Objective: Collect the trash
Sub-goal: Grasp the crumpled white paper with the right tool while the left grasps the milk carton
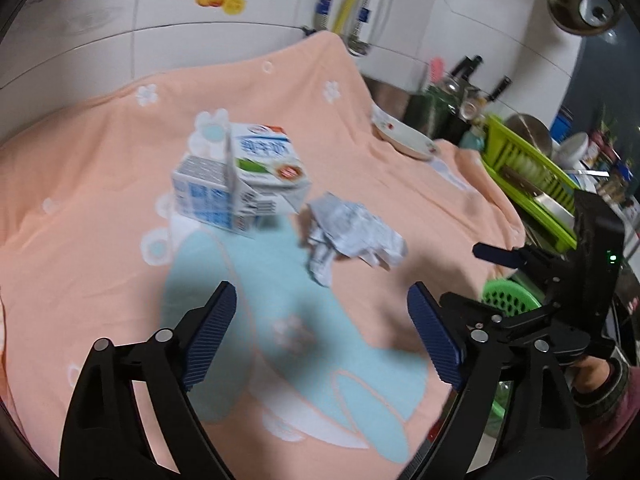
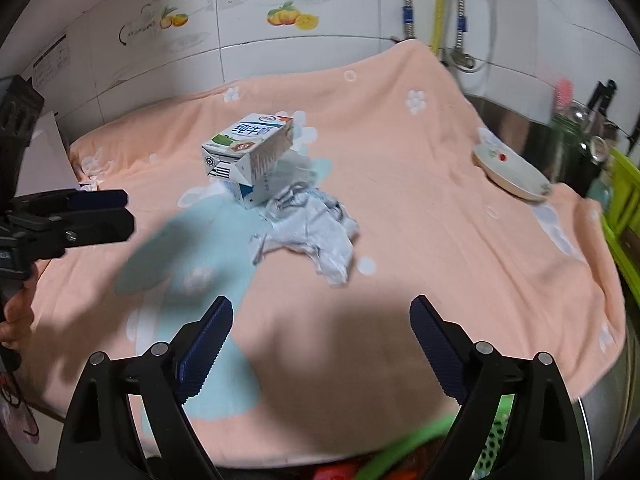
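Observation:
A white and blue milk carton [image 1: 240, 176] lies on its side on the peach towel [image 1: 80, 200] over the counter. A crumpled white paper wrapper [image 1: 352, 236] lies just right of it. My left gripper [image 1: 322, 334] is open and empty, hovering in front of both. My right gripper [image 2: 320, 344] is open and empty above the towel's near edge, short of the wrapper [image 2: 312, 236] and the carton [image 2: 250, 152]. The right gripper also shows at the right of the left wrist view [image 1: 500, 256], and the left gripper at the left of the right wrist view [image 2: 100, 204].
A white plate [image 1: 404, 136] sits at the towel's far right edge. A green perforated basket [image 1: 508, 296] stands below the counter's right side, also seen in the right wrist view [image 2: 496, 440]. A green dish rack [image 1: 532, 176], bottles and a tiled wall with pipes lie beyond.

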`<state>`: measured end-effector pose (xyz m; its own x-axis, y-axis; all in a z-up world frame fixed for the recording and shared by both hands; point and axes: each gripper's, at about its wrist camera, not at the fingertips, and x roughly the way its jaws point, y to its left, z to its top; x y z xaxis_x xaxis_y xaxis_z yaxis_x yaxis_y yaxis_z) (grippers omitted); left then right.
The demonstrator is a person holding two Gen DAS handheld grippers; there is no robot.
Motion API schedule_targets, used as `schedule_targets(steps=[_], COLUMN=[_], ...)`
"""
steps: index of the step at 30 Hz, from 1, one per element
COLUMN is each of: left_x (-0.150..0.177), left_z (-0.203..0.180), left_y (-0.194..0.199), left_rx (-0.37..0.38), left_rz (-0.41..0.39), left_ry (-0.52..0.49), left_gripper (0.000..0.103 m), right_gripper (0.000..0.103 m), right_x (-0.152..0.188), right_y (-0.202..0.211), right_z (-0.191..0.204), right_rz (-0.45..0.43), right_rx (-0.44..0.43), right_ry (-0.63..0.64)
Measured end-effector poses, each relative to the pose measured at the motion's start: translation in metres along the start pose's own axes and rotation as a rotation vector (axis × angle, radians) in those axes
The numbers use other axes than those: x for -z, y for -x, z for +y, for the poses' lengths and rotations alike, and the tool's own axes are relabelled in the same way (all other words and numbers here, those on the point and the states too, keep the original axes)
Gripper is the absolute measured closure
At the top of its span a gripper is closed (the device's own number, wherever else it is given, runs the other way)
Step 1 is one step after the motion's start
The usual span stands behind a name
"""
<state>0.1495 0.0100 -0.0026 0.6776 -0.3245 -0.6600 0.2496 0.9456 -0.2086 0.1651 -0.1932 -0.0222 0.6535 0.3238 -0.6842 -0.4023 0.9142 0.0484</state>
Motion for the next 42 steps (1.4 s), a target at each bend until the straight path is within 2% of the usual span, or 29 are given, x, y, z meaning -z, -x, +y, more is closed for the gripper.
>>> schedule_targets(steps=[6,13,27,32,37,42], left_x=[-0.016,-0.043,-0.088,-0.105,-0.117,-0.122], left_z=[0.018,0.029,0.039,0.032,0.025,0.029], left_y=[-0.002,-0.017,-0.062,-0.077,-0.096,-0.114], left_rx=[-0.042,-0.073,-0.109,-0.12,-0.173,-0.203], left_rz=[-0.017,-0.017,0.025,0.038,0.06,0.09], left_ry=[0.016,0.017,0.065,0.037,0.001,0.035], left_gripper=[0.009,0.009,0.009,0.009,0.009,0.009], right_gripper=[0.014,0.014,0.015,0.031,0.048,0.06], right_x=[-0.023,-0.044,-0.055,-0.056,-0.055,-0.05], right_y=[-0.037,-0.084,-0.135,-0.137,-0.13,-0.116], right_z=[0.0,-0.003,-0.013,-0.011,-0.012,-0.015], right_rz=[0.021,0.061,0.123,0.12,0.099,0.079], right_rx=[-0.055,-0.066,-0.074,-0.077,-0.089,-0.096], right_ry=[-0.036,-0.049,-0.08,-0.072,-0.087,-0.103])
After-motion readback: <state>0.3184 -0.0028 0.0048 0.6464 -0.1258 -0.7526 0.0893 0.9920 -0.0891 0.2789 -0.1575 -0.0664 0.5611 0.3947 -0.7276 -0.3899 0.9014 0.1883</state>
